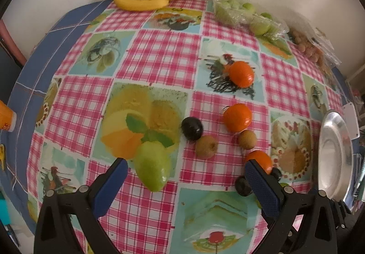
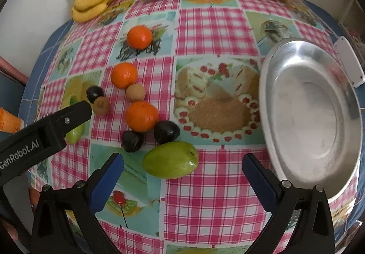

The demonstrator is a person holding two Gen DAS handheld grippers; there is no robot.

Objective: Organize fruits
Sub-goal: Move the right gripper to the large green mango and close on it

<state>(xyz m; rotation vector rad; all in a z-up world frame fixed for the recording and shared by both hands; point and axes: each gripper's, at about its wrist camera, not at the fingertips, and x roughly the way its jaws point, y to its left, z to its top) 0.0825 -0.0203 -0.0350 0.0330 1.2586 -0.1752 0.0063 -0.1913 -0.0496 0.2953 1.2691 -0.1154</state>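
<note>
1. The left gripper is hovering over the patterned surface with its jaws standing wide apart and holding nothing. A green fruit is lying just inside the left-hand jaw, its long axis running roughly along the jaws, away from the camera.
2. Ahead of those jaws and toward the right-hand one, a dark plum, two small brown fruits and three oranges are sitting loose in a cluster.
3. The right gripper is also hanging with jaws wide apart and empty. A second green fruit is resting between them, slightly nearer the left-hand jaw, with its long axis lying crosswise, from jaw to jaw.
4. Just beyond it, two dark plums are touching an orange.
5. Outside the right-hand jaw, the empty metal dish is lying close by, so the right gripper appears the nearer to it.
6. Judged from this, each gripper has a green fruit in reach; the right one would likely need to turn to close across the short width.
</note>
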